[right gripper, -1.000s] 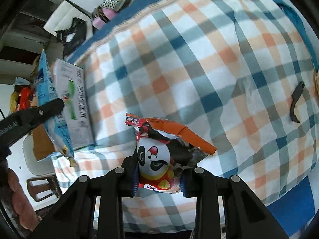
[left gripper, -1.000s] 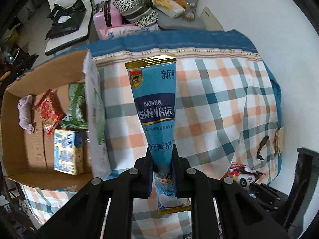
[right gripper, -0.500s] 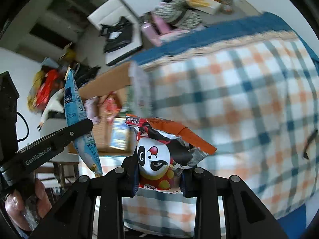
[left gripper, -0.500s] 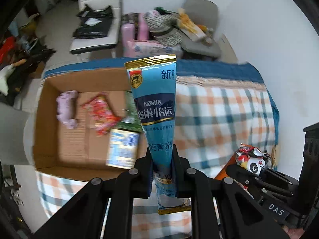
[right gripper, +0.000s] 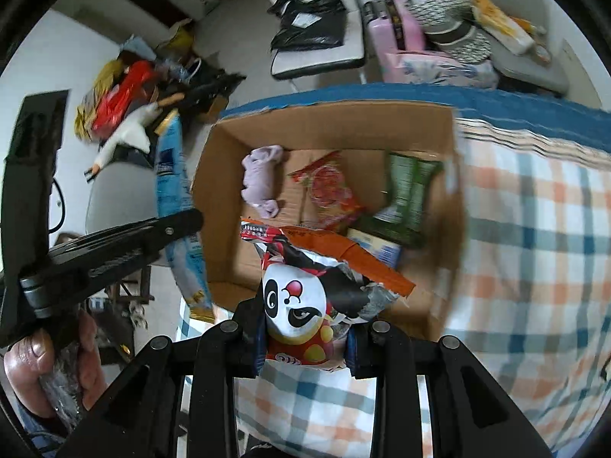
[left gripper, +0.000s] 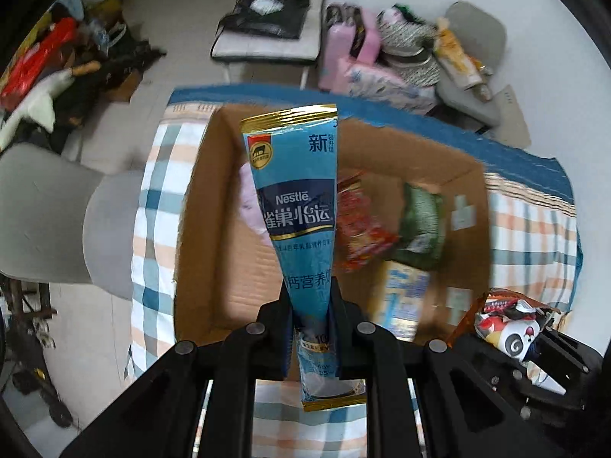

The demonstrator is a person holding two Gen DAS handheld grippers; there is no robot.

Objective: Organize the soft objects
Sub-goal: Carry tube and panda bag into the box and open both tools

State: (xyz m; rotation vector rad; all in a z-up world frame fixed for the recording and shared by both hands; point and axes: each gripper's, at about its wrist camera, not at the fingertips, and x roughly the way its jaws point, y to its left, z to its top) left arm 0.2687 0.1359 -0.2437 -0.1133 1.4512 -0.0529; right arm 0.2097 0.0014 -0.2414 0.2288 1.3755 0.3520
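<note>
My left gripper (left gripper: 311,305) is shut on a tall blue Nestle pouch (left gripper: 296,194) and holds it upright above the open cardboard box (left gripper: 225,267). My right gripper (right gripper: 303,324) is shut on a panda snack bag (right gripper: 301,290), held over the box's (right gripper: 217,175) near edge. The box holds a lilac cloth (right gripper: 261,179), a red snack bag (right gripper: 330,194), a green bag (right gripper: 408,194) and a blue-and-yellow pack (left gripper: 401,297). The pouch and left gripper show at the left of the right wrist view (right gripper: 172,175). The panda bag shows at the lower right of the left wrist view (left gripper: 509,324).
The box sits on a checked cloth (right gripper: 534,236) with a blue border over a table. A grey chair (left gripper: 49,213) stands left of the table. Behind are a white chair (right gripper: 320,57) with a black bag, a pink case (right gripper: 397,34) and floor clutter (right gripper: 126,99).
Both grippers have swung left from over the checked cloth to above the cardboard box, each still holding its bag. The box now fills the middle of both views.
</note>
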